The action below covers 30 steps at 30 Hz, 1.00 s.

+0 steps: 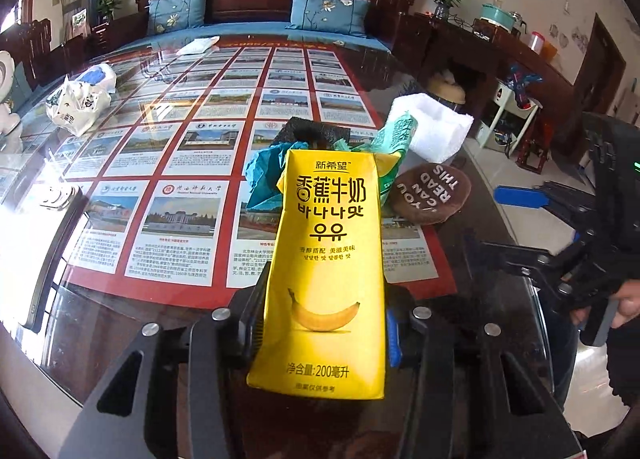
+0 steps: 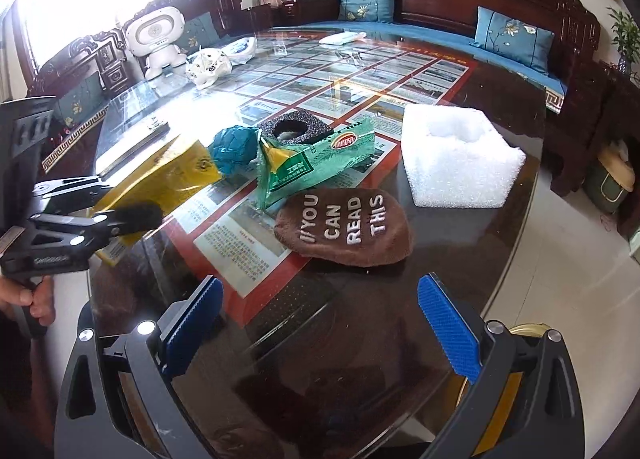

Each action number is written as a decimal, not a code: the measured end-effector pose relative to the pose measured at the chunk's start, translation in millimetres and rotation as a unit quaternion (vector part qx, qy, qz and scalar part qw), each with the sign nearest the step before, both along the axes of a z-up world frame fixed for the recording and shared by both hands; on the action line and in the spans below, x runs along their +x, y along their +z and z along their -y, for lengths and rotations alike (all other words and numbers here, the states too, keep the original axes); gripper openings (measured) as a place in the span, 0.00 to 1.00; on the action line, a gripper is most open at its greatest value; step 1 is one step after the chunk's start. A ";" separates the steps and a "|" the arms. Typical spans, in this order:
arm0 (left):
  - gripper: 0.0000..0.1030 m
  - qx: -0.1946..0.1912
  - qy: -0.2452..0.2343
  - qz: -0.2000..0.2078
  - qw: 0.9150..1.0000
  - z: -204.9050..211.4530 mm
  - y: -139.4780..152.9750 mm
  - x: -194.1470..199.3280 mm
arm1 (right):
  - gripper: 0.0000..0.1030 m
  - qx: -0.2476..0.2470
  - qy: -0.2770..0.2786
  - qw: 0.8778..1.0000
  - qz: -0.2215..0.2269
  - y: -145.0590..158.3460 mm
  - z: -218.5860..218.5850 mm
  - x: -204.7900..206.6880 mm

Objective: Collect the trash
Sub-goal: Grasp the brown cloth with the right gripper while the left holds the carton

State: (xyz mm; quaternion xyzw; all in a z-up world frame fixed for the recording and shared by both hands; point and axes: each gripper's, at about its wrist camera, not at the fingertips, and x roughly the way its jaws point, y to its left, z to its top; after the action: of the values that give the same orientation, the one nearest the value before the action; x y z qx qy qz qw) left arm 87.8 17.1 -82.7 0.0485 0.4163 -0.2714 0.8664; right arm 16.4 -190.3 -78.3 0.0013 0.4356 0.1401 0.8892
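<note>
Left wrist view: milk carton (image 1: 326,259) reads "200"; brown cloth (image 1: 430,195) "YOU CAN READ THIS".

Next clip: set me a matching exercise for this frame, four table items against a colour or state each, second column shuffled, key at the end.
Things
1. milk carton
2. foam block
3. round fabric piece
4. crumpled paper ball

Descriptions
A. brown, lettered, lying flat on the table
B. yellow, gripped between the left gripper's fingers
C. teal, beside the black foam square
D. white, with a hollow in its top

Pairs: 1-B, 2-D, 3-A, 4-C
</note>
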 end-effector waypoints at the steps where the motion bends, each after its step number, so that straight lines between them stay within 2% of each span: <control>1: 0.44 -0.001 -0.002 0.000 1.000 0.1 1.0 -0.3 | 0.92 0.001 -0.001 1.000 0.000 -1.4 -0.6 4.6; 11: 0.44 -0.006 -0.012 -0.002 1.000 5.9 2.2 -0.4 | 0.92 -0.017 -0.008 1.000 -0.019 -12.6 -1.9 52.0; 16: 0.44 -0.007 -0.010 -0.003 1.000 7.3 2.6 3.7 | 0.90 -0.028 -0.006 0.999 -0.026 -18.7 -6.2 62.8; 22: 0.44 -0.010 -0.009 -0.008 1.000 9.2 2.0 7.6 | 0.67 -0.033 0.016 0.999 -0.019 -16.7 -12.7 60.1; 24: 0.44 -0.010 -0.010 -0.008 1.000 10.7 1.6 8.1 | 0.54 -0.025 0.022 0.999 -0.015 -15.2 -12.7 58.8; 26: 0.44 -0.011 -0.012 -0.008 1.000 11.8 1.5 7.9 | 0.27 -0.007 0.032 0.999 -0.019 -13.8 -10.7 58.4; 30: 0.44 -0.012 -0.015 -0.008 1.000 14.3 1.7 6.6 | 0.19 0.017 0.032 0.999 -0.022 -13.8 -6.3 57.0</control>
State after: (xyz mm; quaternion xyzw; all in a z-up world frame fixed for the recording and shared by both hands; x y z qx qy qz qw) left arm 94.4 2.8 -81.0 0.0421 0.4196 -0.2896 0.8592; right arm 73.4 -184.0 -92.1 0.0054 0.4520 0.1755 0.8746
